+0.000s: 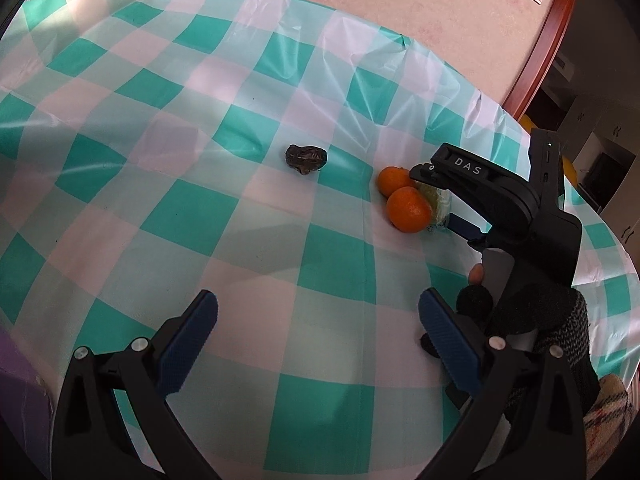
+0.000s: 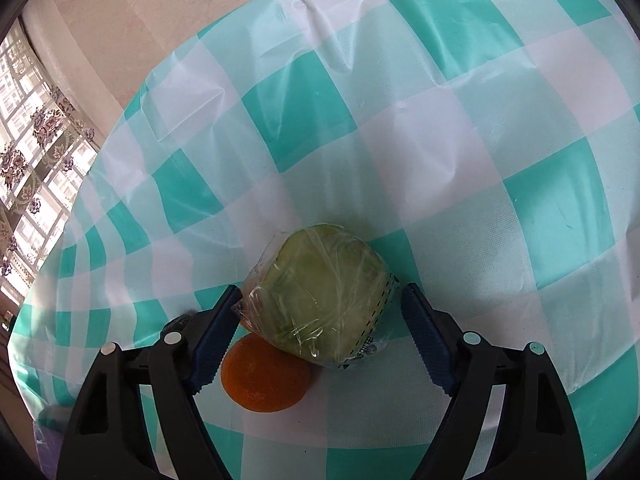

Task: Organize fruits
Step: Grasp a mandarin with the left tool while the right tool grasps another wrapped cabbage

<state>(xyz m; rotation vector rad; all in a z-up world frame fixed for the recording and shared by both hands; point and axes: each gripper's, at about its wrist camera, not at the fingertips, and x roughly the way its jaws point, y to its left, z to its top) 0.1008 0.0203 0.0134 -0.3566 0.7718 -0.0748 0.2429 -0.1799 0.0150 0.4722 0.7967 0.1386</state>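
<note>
Two oranges [image 1: 408,209] lie together on the checked tablecloth [image 1: 240,220] right of centre, touching a plastic-wrapped green fruit [image 1: 438,204]. A small dark wrinkled fruit [image 1: 306,159] lies alone left of them. My left gripper [image 1: 316,344] is open and empty above the near table. My right gripper [image 2: 320,340] is open, its blue pads on either side of the wrapped green fruit [image 2: 324,300]; one orange [image 2: 264,374] lies just below it, between the jaws. In the left wrist view the right gripper [image 1: 444,196] hangs over the fruit pile.
The table's far edge [image 1: 400,40] meets a pink wall. A wooden door frame [image 1: 552,32] stands at the right. A gloved hand [image 1: 540,320] holds the right gripper. A window [image 2: 36,160] shows at the left.
</note>
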